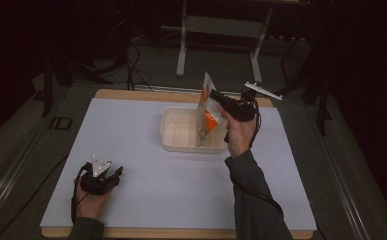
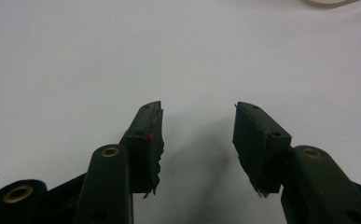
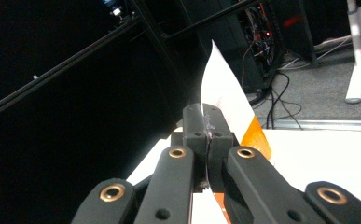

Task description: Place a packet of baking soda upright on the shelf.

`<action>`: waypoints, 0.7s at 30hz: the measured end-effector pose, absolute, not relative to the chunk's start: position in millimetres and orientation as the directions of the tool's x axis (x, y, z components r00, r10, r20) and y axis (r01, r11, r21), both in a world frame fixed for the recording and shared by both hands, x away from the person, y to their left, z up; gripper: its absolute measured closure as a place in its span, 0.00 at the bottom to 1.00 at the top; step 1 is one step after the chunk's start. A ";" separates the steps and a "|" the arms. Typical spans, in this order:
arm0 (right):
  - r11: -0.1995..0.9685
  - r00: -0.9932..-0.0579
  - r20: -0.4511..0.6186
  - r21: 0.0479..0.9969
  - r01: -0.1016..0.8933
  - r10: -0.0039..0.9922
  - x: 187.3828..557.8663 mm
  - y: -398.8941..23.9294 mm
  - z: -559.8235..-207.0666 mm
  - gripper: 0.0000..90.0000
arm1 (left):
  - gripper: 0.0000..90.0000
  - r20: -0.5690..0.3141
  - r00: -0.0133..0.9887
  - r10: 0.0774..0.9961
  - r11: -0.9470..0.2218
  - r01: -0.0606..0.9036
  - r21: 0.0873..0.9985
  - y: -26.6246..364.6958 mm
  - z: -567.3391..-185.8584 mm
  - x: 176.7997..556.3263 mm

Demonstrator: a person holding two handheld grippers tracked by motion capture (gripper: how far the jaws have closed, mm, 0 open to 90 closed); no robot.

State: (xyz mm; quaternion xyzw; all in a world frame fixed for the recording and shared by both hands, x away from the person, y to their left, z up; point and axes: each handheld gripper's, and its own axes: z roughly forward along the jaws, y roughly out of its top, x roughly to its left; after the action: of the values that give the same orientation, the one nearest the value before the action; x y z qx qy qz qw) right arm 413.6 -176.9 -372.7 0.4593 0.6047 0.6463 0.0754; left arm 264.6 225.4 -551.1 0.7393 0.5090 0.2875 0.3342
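Right gripper view: right gripper [image 3: 207, 133] jaws clamped on the edge of a white-and-orange pouch [image 3: 225, 100]; print on it too small to read. High view: pouch hangs tilted over the clear plastic tray [image 1: 178, 131] near the table's [image 1: 131, 165] far edge. Left gripper [image 2: 197, 140] jaws apart, nothing between them, resting near the left front corner.

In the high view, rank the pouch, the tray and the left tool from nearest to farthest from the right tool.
1. Pouch: clamped in the right tool, hanging over the tray's right end.
2. Tray: just below and left of it, mid-table.
3. Left tool: farthest, near the table's front-left, jaws open on the white mat.
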 end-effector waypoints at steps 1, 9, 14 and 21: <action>-0.253 -0.568 0.496 0.855 0.453 0.657 414.6 -176.0 -373.1 1.00 | 0.58 0.083 0.316 0.945 -0.257 0.561 0.787 225.4 -551.1 264.6; -0.245 -0.559 0.477 0.864 0.440 0.678 418.7 -170.6 -379.0 1.00 | 0.58 0.082 0.316 0.945 -0.256 0.560 0.788 225.3 -551.1 264.5; -0.255 -0.553 0.474 0.868 0.427 0.685 421.2 -170.4 -380.3 1.00 | 0.58 0.078 0.315 0.946 -0.251 0.558 0.791 225.8 -551.1 264.4; -0.233 -0.553 0.431 0.890 0.393 0.713 423.3 -166.4 -379.7 1.00 | 0.58 0.076 0.319 0.945 -0.251 0.557 0.792 225.4 -550.9 263.9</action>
State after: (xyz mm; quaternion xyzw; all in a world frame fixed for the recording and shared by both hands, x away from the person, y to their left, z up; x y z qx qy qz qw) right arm 423.3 -166.4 -379.7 0.4560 0.6065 0.6391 0.1253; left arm 263.9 225.4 -550.9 0.7376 0.5088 0.2857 0.3397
